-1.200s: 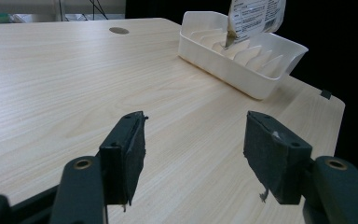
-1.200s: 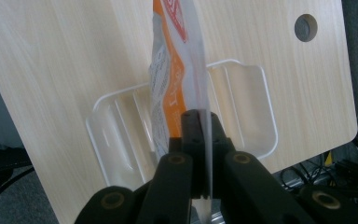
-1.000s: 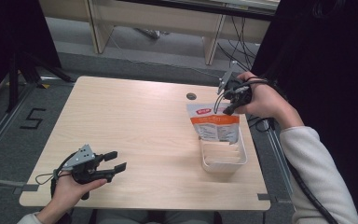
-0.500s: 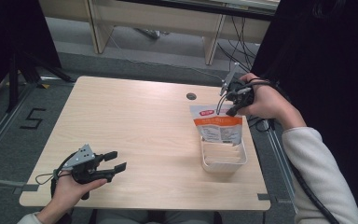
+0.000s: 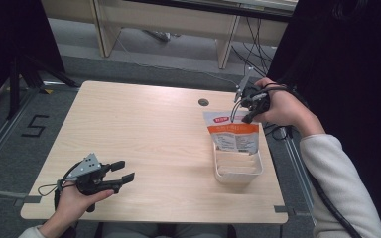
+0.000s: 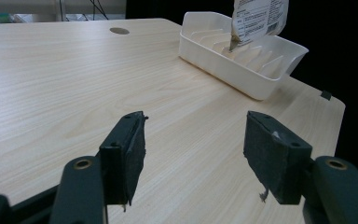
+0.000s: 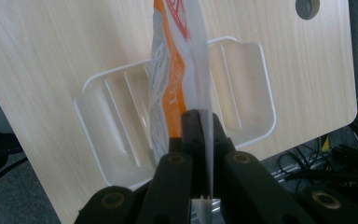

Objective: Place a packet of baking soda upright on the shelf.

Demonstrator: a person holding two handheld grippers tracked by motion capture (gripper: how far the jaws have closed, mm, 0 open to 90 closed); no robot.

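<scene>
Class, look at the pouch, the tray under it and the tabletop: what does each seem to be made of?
Pouch: thin printed plastic film, likely; it hangs flat, creased and slightly glossy.
Tray: white moulded plastic, smooth, with ribbed floor.
Tabletop: pale wood-grain surface, matte; probably laminate, though solid wood can't be excluded.

pouch (image 5: 234, 135) in tray (image 5: 238, 171), table's (image 5: 154, 134) right

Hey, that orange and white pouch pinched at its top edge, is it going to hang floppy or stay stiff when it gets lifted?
Probably floppy: the pouch hangs from the right hand-held gripper, shut on its thin top seam, and its body curves in the right gripper view. It looks light, since one edge pinch carries it. Its bottom seems to reach into the white tray, so it may slump or tip if released.
</scene>
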